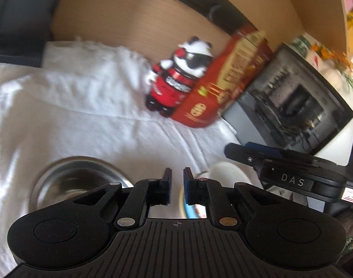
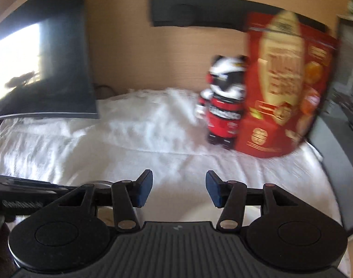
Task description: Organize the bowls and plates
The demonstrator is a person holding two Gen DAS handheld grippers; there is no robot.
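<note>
In the left wrist view a steel bowl (image 1: 67,180) sits on the white cloth (image 1: 83,120) just left of my left gripper (image 1: 177,173). Its jaws stand a narrow gap apart and hold nothing. A white bowl or plate (image 1: 227,171) and a blue-rimmed dish (image 1: 188,210) lie right of and under the fingers. My right gripper (image 1: 236,149) reaches in from the right above the white dish. In the right wrist view my right gripper (image 2: 178,183) is open and empty, above a white plate (image 2: 199,210). The left gripper's body (image 2: 26,194) shows at the left.
A red-and-white panda figure (image 1: 176,81) and a red box (image 1: 225,78) stand at the back of the cloth, also in the right wrist view (image 2: 222,106) (image 2: 285,88). A dark framed picture (image 1: 292,106) leans at the right. A dark screen (image 2: 42,69) stands at the left.
</note>
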